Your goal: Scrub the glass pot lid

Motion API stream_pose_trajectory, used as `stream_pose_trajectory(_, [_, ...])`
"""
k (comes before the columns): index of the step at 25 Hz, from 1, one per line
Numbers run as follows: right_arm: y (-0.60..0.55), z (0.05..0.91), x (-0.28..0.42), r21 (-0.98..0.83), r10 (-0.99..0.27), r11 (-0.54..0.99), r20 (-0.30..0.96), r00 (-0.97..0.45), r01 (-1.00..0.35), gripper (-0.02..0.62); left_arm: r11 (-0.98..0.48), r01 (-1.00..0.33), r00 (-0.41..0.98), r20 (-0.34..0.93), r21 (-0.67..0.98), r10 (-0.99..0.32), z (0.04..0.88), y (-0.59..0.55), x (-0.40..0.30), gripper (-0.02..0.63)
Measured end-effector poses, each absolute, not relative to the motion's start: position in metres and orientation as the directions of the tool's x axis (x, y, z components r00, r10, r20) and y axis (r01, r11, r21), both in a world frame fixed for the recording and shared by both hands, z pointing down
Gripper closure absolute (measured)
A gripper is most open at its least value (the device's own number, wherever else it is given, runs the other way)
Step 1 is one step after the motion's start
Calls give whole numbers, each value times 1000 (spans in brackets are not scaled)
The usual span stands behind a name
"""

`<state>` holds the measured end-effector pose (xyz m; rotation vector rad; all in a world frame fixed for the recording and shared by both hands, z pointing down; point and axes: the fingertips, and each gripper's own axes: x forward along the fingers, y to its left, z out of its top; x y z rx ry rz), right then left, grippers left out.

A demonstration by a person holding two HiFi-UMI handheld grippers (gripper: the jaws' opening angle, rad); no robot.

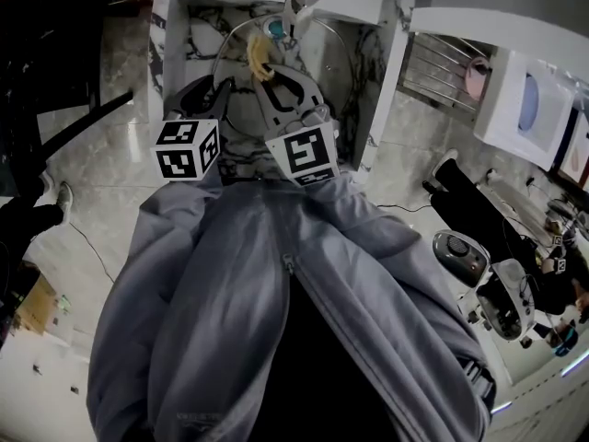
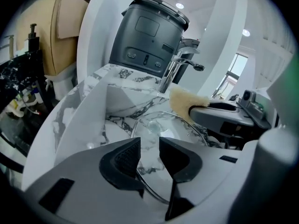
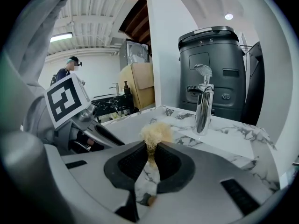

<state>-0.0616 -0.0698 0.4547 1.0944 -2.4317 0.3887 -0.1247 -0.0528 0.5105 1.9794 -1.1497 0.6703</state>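
The glass pot lid (image 2: 161,125) lies in the white marble sink (image 2: 88,120); in the head view the lid (image 1: 237,104) shows between both grippers. My left gripper (image 2: 149,157) hangs just over the lid's near rim. Its jaws stand apart, and the rim runs under the gap without touching either pad. My right gripper (image 3: 150,160) is shut on a pale yellow scrub pad (image 3: 154,133), whose fluffy end sticks out past the fingertips. In the left gripper view that scrub pad (image 2: 184,99) hovers over the far side of the lid. From the head camera the scrub pad (image 1: 259,56) sits above the lid's middle.
A chrome faucet (image 3: 204,101) rises at the back of the sink, with a dark grey bin (image 2: 149,36) behind it. White sink walls close in on both sides. A metal rack (image 1: 442,72) lies to the right, and a person (image 3: 70,66) stands far off.
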Motion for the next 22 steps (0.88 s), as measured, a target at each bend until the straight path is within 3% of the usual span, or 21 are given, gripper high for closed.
stream_pose_trajectory(12, [-76, 472, -61, -97, -606, 652, 530, -593, -752, 545, -188, -901, 433, 833, 391, -343, 558, -52, -129, 350])
stream_pose_trajectory(22, [-79, 483, -54, -89, -587, 666, 550, -594, -741, 545, -106, -911, 412, 870, 399, -272, 591, -53, -131, 344])
